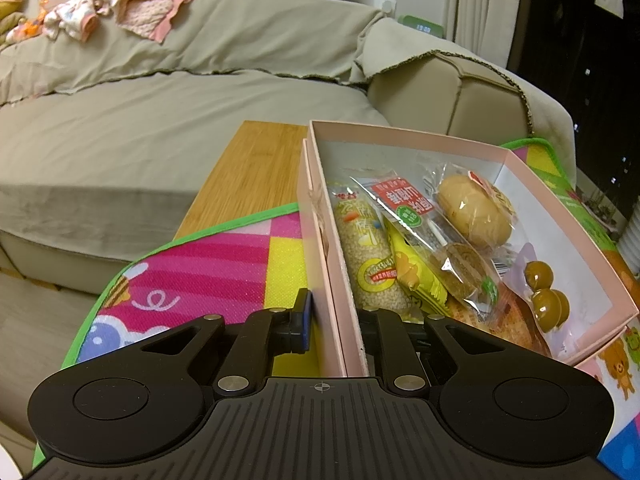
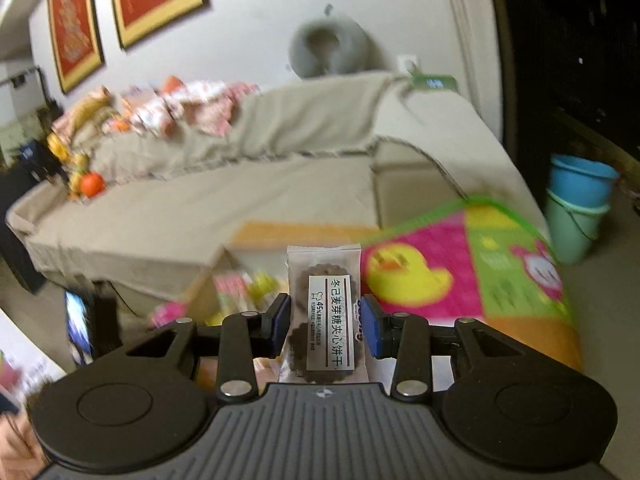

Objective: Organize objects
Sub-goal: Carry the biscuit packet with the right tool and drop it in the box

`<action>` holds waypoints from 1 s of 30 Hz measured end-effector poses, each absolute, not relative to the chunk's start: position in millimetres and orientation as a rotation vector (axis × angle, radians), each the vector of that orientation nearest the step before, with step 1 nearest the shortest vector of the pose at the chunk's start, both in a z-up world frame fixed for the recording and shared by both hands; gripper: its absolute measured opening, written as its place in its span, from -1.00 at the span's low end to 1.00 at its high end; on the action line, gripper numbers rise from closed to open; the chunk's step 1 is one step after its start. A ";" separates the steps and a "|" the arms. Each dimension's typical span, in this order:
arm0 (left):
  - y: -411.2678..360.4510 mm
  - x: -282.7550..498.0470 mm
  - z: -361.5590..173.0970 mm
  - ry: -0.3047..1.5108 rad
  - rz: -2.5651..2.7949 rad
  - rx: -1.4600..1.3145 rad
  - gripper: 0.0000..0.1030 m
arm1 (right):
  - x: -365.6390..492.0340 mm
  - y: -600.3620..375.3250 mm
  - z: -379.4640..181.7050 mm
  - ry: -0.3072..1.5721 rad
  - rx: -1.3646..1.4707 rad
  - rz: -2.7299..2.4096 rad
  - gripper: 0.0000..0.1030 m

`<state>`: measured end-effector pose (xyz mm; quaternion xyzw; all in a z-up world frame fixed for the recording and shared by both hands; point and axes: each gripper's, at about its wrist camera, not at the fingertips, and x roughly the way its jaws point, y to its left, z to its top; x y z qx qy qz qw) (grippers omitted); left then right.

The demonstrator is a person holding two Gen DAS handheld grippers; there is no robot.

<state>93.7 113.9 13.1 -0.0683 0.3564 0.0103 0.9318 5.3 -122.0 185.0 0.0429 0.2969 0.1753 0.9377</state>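
Note:
A pink cardboard box [image 1: 320, 216] sits on a colourful play mat [image 1: 208, 276] over a wooden table [image 1: 248, 176]. It holds several wrapped snacks: a grain bar [image 1: 368, 256], a yellow packet [image 1: 416, 276], a bun [image 1: 472, 212], brown balls [image 1: 544, 292]. My left gripper [image 1: 340, 320] is shut on the box's left wall, one finger outside and one inside. My right gripper [image 2: 326, 320] is shut on a clear-wrapped dark biscuit pack [image 2: 324, 308] with a white label, held upright above the blurred box [image 2: 224, 284].
A beige covered sofa [image 1: 160, 128] stands behind the table, with clothes [image 1: 120, 4] piled on its back. Blue and green buckets [image 2: 576, 208] stand on the floor at the right. The mat [image 2: 472, 272] covers the table's right side.

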 end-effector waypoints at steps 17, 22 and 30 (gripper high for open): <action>116.4 92.1 14.6 0.726 0.006 -0.147 -0.70 | 87.0 -65.9 157.5 0.647 0.138 0.333 -0.15; 116.2 91.9 14.9 0.726 0.006 -0.147 -0.70 | 83.8 -79.2 137.2 0.688 0.124 0.298 0.02; 102.3 101.8 16.8 0.750 0.048 -0.121 -0.75 | 18.0 -103.0 100.6 0.687 -0.061 0.431 0.63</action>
